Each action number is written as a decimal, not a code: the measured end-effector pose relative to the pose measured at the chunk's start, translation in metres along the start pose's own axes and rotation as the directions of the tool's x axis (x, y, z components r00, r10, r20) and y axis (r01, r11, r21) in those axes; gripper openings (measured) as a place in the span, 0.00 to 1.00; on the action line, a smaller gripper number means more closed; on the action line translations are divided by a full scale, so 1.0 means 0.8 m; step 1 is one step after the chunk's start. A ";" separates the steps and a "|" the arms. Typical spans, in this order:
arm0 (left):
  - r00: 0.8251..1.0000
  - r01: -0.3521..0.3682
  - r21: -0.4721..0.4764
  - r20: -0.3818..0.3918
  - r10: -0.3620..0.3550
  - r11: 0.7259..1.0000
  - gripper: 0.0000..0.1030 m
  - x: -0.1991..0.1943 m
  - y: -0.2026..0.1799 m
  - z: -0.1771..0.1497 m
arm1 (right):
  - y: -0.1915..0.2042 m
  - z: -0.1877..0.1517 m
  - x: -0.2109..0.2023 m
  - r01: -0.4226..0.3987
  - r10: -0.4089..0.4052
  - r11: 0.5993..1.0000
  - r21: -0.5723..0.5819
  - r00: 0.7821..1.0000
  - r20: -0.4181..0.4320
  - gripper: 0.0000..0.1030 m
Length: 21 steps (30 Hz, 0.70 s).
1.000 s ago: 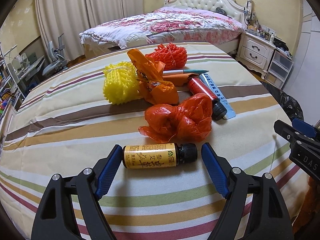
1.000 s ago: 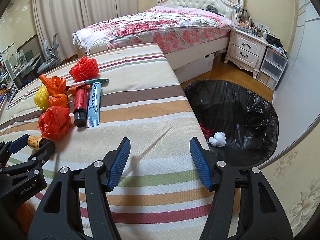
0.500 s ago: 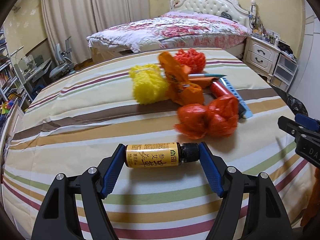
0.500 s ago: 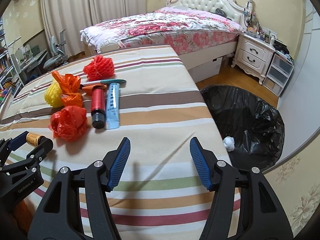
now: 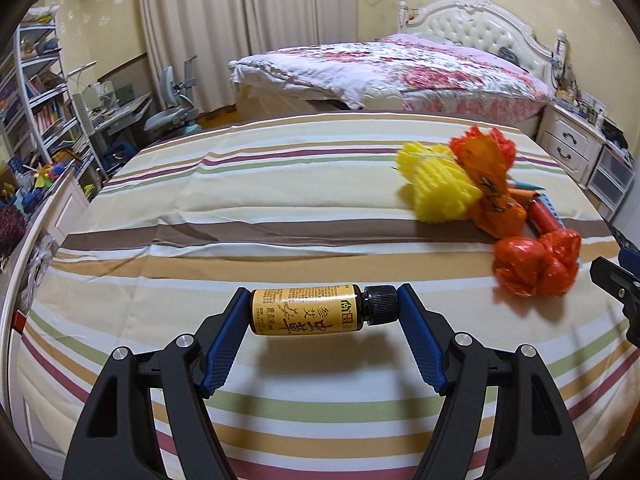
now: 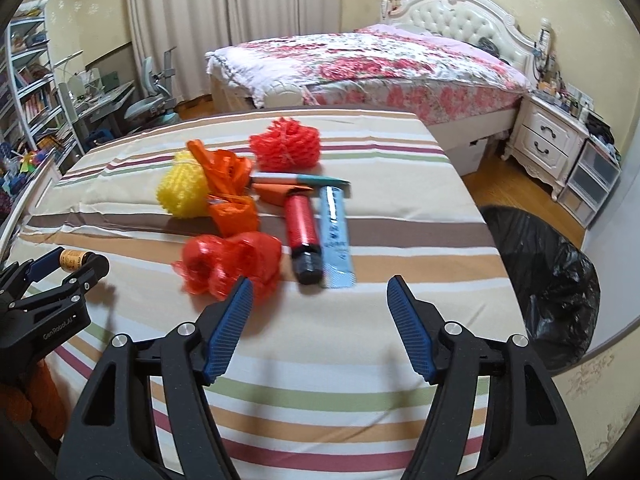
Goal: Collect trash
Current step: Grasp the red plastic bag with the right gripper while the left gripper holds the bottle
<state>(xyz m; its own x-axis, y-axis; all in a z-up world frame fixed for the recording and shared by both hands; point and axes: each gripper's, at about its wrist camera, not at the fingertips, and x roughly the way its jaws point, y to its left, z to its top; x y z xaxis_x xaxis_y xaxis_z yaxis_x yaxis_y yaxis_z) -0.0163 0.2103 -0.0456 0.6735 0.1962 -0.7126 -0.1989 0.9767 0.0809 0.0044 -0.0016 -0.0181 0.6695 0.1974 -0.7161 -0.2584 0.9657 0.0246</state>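
Trash is lying in a loose cluster on the striped tablecloth (image 6: 360,352): a crumpled red-orange plastic bag (image 6: 232,264), a yellow foam fruit net (image 6: 182,194), a red foam fruit net (image 6: 286,146), a folded orange plastic wrapper (image 6: 232,200), a red cylindrical bottle with a black cap (image 6: 303,234) and a flat light-blue packet (image 6: 336,236) lying just beside it. The left gripper (image 5: 322,312) is clamping a small brown glass bottle with a yellow label and black cap (image 5: 316,311) end to end, lifted above the cloth. The right gripper (image 6: 320,312) is opening its jaws with nothing between them, hovering near the crumpled bag. A bin lined with a black bag (image 6: 552,280) is standing on the floor beside the table
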 end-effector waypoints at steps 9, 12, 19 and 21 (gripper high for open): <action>1.000 -0.022 -0.042 -0.006 0.022 0.999 0.70 0.005 0.029 -0.002 | 0.036 0.008 0.015 -0.035 0.035 0.998 -0.047 0.999 -0.014 0.66; 1.000 -0.018 -0.053 -0.006 0.018 0.998 0.70 0.006 0.032 -0.001 | 0.050 0.006 0.026 -0.037 0.035 0.996 -0.082 0.999 -0.030 0.65; 1.000 -0.014 -0.054 -0.005 0.013 0.998 0.70 0.005 0.032 -0.003 | 0.058 -0.003 0.032 -0.029 0.024 0.993 -0.110 0.999 -0.048 0.38; 1.000 -0.016 -0.051 -0.001 0.016 0.999 0.70 0.004 0.031 -0.002 | 0.055 -0.003 0.031 -0.030 0.026 0.994 -0.108 0.999 -0.046 0.38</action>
<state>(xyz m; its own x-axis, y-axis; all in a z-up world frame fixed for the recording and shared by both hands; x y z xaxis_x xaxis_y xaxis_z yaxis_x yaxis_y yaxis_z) -0.0204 0.2350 -0.0471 0.6698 0.2114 -0.7118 -0.2457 0.9677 0.0562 0.0078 0.0455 -0.0362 0.6298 0.2141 -0.7467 -0.3524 0.9354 -0.0291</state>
